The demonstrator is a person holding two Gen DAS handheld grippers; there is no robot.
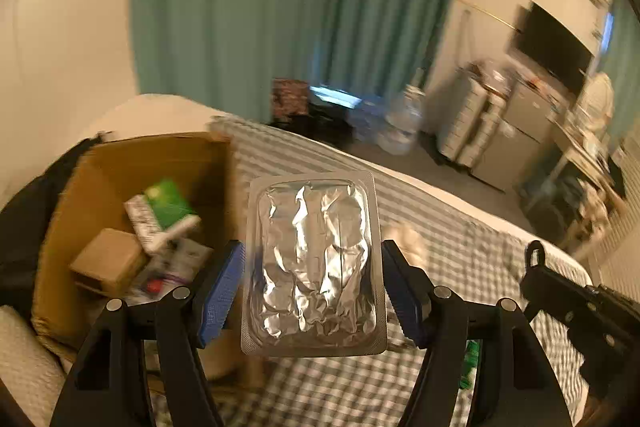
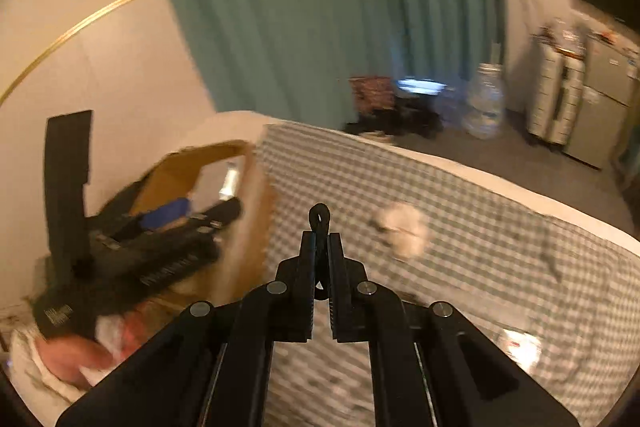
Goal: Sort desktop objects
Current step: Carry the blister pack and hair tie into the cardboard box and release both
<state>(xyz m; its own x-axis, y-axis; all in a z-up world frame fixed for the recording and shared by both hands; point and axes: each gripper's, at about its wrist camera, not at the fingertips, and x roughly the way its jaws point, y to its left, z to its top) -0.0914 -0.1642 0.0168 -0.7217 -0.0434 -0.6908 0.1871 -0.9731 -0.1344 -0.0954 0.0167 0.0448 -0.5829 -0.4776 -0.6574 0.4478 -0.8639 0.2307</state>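
**Blister pack clamped in your left fingers, beside the box**

The cardboard box [image 1: 120, 187] sits on the bed [image 1: 460, 247] at your left; in it lie a green-and-white carton [image 1: 166, 211], a small brown box [image 1: 108, 261] and blurred packets; your left gripper [image 1: 314, 283] has its blue fingers [image 1: 222, 291] clamped on the edges of a foil blister pack [image 1: 314, 263], long axis pointing away from you, foil face toward the camera; only the right view shows the crumpled tissue [image 2: 404, 229] clearly; there your right gripper [image 2: 320, 247] has its fingers together on a small black loop [image 2: 319, 217].
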